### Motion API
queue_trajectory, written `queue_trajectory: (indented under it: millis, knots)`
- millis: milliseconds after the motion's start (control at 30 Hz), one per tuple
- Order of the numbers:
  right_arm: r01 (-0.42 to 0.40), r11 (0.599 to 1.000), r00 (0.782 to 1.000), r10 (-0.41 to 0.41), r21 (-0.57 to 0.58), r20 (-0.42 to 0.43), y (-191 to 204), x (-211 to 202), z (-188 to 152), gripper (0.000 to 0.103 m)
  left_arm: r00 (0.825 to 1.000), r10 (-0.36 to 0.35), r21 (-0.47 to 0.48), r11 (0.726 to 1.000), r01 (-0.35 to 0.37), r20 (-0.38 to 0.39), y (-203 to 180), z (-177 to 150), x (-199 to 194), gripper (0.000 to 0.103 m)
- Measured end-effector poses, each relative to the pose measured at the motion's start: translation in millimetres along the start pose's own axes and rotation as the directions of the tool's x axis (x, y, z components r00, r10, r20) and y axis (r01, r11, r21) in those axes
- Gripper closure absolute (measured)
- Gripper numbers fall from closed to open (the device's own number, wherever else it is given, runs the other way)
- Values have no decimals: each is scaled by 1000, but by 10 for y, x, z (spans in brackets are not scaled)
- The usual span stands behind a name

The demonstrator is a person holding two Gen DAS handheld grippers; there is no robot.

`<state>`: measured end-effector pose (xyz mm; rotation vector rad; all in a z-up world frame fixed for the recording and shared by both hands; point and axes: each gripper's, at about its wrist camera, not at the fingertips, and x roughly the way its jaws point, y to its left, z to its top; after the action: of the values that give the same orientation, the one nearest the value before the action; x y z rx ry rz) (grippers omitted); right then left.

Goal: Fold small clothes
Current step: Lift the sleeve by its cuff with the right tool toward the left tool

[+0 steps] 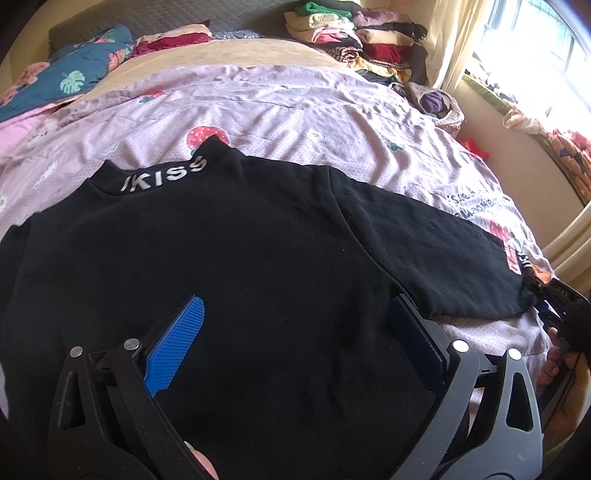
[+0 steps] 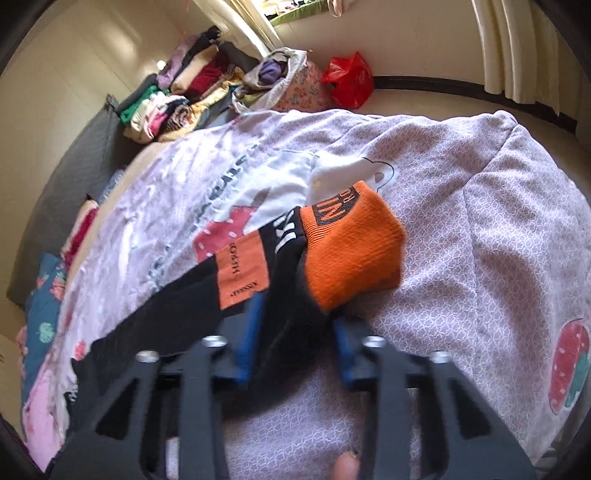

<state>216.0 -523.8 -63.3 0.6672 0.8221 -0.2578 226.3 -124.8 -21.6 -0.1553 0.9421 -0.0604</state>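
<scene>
Two grippers are entered first, being nearest. The left gripper is held over the lower body of the black top, its blue-padded fingers spread wide with nothing between them; whether the tips touch the cloth cannot be told. It is judged to be kept there to steady the body while the sleeve is handled. The right gripper is set at the end of the right sleeve, its fingers drawn in around the black cloth just short of the orange cuff; the cloth lies between the pads, though a firm pinch cannot be confirmed because the view is blurred. The sleeve is judged to be taken near the cuff so that it can be carried inward across the body for a first fold.

One black top is laid flat on the pink strawberry-print quilt, collar lettering turned toward the bed's far edge, sleeve stretched toward the right edge. No fold is yet seen.

One orange patch is noted on the sleeve, above the cuff.

Several stacks of folded clothes are kept at the bed's far right corner, well apart from the work. One teal floral cover lies at the far left corner. One red bag is seen beyond the bed, by the wall.
</scene>
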Motion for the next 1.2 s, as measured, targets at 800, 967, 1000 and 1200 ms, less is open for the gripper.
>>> queue_trajectory:
  millis: [800,967,1000,1200]
  knots:
    - [-199,921,957,256,-335,138,1357,-936,-257,91,995,-44,-141,988,57,94,890,11,-653,9]
    - [-217,886,951,287,-409,116,1738,-1032,-459,91,992,-56,-171,982,74,109,1079,27,-751,9]
    - [-219,880,951,289,-420,110,1802,-1042,-501,91,992,-65,-178,980,84,112,1128,30,-766,9]
    - [-233,838,948,310,-493,78,2188,-1074,-762,91,988,-100,-218,968,124,117,1330,28,-812,9]
